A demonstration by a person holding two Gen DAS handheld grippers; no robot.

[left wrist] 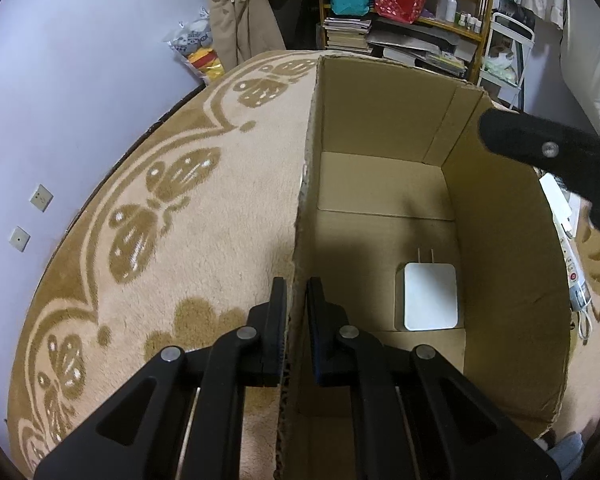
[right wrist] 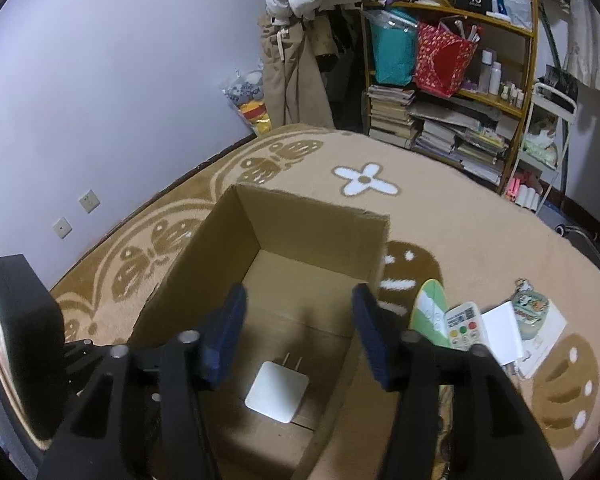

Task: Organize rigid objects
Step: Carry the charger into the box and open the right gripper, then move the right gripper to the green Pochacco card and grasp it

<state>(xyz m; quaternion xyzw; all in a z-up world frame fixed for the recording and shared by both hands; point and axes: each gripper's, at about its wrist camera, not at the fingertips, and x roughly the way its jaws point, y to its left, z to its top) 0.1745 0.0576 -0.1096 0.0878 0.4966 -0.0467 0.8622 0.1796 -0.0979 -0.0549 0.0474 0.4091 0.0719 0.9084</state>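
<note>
Open-topped brown cardboard box (right wrist: 300,240) sits on a beige plush carpet with brown butterfly and flower pattern (left wrist: 220,208). Left gripper (left wrist: 296,304) clamped tight on the box's left wall, one finger outside, one inside, cardboard pinched between the pads. Right gripper (right wrist: 300,332) above the box opening, jaws well apart, nothing between them, blue pads (right wrist: 228,332) bare. Flat white square plug adapter with two metal prongs (right wrist: 278,396) lies on the box floor, near the front, prongs pointing toward the far wall; also seen from the left wrist view (left wrist: 430,296), nearer the right wall. On the carpet just right of the box: white remote control with coloured buttons (right wrist: 466,326), green-and-white oval item (right wrist: 432,312) beside it, white card (right wrist: 502,330), small pouch with cartoon print (right wrist: 530,310). Wooden shelf with books and bags (right wrist: 452,92) at the back wall.
</note>
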